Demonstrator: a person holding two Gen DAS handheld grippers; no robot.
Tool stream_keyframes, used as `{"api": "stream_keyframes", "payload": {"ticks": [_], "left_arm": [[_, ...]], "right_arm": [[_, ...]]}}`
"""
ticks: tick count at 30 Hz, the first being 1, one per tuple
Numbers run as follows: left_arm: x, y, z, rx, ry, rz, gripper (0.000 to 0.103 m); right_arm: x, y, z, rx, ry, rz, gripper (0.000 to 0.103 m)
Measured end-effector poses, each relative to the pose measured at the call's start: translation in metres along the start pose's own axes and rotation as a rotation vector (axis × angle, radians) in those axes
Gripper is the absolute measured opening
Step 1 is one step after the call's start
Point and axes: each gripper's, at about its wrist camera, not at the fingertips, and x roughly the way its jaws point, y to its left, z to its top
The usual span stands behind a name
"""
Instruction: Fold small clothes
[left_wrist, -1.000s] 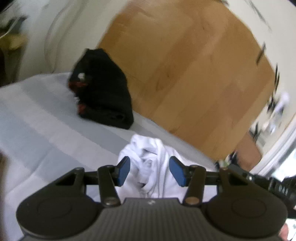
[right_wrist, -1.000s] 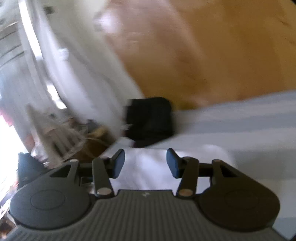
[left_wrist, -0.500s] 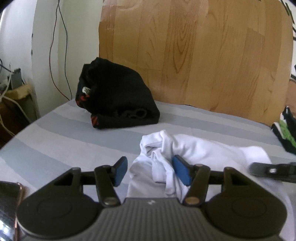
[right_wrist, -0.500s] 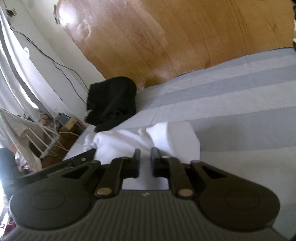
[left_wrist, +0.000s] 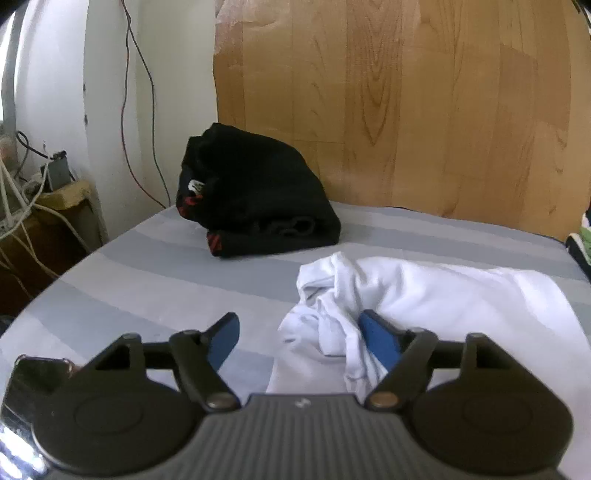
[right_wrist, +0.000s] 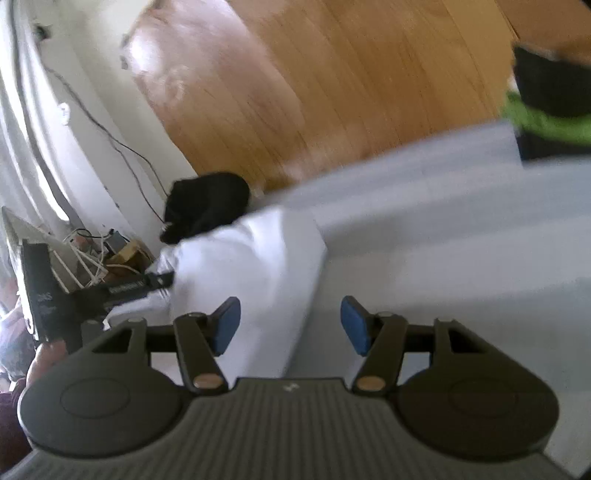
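Observation:
A white garment (left_wrist: 424, 291) lies bunched on the grey striped bed (left_wrist: 155, 273). My left gripper (left_wrist: 299, 339) is open, low over the garment's crumpled left end; a fold of cloth lies against its right blue pad (left_wrist: 378, 338). In the right wrist view the white garment (right_wrist: 255, 266) lies ahead and to the left. My right gripper (right_wrist: 290, 325) is open and empty above the garment's near right edge. The left gripper's dark body (right_wrist: 122, 288) shows at the garment's left end.
A folded black garment with red trim (left_wrist: 255, 206) sits at the bed's far left; it also shows in the right wrist view (right_wrist: 207, 203). A wooden headboard (left_wrist: 406, 103) stands behind. Green and black clothes (right_wrist: 550, 107) lie far right. Cables and a box (left_wrist: 40, 199) are beside the bed.
My right gripper was shut half a second ago and has opened wide and swung, blurring its view. My left gripper stays open and has shifted slightly left along the white garment.

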Motion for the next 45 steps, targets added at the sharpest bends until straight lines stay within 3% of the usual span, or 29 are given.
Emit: {"api": "stream_keyframes", "payload": {"ticks": [10,20,25,31,45], "left_arm": [[-0.002,-0.010,-0.013,0.052,-0.077,0.102,0.094],[-0.002,-0.009,-0.015,0.047,-0.097,0.129,0.103],[-0.005,-0.016,-0.018,0.084,-0.124,0.167,0.103],[-0.005,-0.011,-0.018,0.062,-0.122,0.148,0.103],[-0.006,-0.018,-0.018,0.100,-0.114,0.182,0.103]], "right_arm": [[-0.005,-0.013,-0.001,0.057,0.008,0.042,0.067],[-0.007,-0.014,-0.003,0.066,0.002,0.056,0.070],[-0.007,-0.017,-0.003,0.078,-0.001,0.066,0.071],[-0.009,-0.018,-0.003,0.085,-0.004,0.076,0.072],[-0.008,-0.020,-0.002,0.083,0.000,0.099,0.076]]}}
